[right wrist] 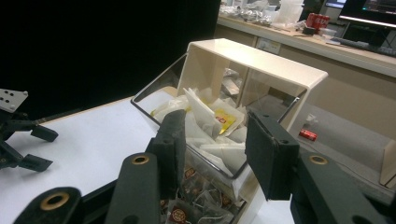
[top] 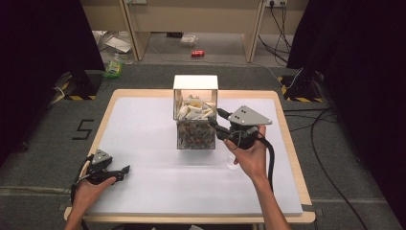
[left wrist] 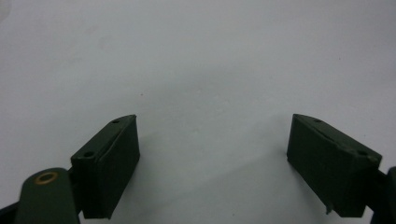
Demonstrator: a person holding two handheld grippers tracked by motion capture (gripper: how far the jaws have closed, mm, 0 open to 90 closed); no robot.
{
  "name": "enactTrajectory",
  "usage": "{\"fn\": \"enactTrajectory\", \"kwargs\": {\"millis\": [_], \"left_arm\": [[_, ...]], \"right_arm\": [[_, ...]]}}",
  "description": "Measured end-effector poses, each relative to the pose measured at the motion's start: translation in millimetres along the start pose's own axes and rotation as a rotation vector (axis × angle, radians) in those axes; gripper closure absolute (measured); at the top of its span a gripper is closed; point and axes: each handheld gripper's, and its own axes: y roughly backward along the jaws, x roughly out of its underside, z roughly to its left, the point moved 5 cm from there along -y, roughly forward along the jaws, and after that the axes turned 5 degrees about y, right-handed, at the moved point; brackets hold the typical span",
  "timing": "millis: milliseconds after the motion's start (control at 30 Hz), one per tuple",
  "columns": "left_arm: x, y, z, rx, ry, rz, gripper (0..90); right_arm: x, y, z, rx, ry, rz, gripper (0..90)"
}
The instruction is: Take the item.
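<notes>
My table [top: 287,143] has a pale wooden edge all round, and a white mat [top: 158,158] covers nearly the whole top. A clear box [top: 195,120] with a white lid stands on the mat, toward the far edge and about midway across. Its upper part is full of white paper sachets [right wrist: 205,116], and the lower part holds a jumble of small darker packets [top: 194,135]. The table stands on grey carpet [top: 43,158], where a black figure 5 [top: 84,129] is marked to my left and a red can [top: 197,53] lies well beyond the far edge.
</notes>
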Motion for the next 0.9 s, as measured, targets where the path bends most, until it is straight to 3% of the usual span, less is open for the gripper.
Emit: {"fn": "enactTrajectory", "kwargs": {"millis": [367,900], "left_arm": [[0.0,0.0,0.0,0.000,0.000,0.000,16.2],[0.0,0.0,0.0,0.000,0.000,0.000,16.1]], "right_arm": [[-10.0,-25.8,-0.3,-0.051,0.006,0.016,63.3],[-8.7,-67.0,-2.7,-0.070,0.035,0.122,65.5]]}}
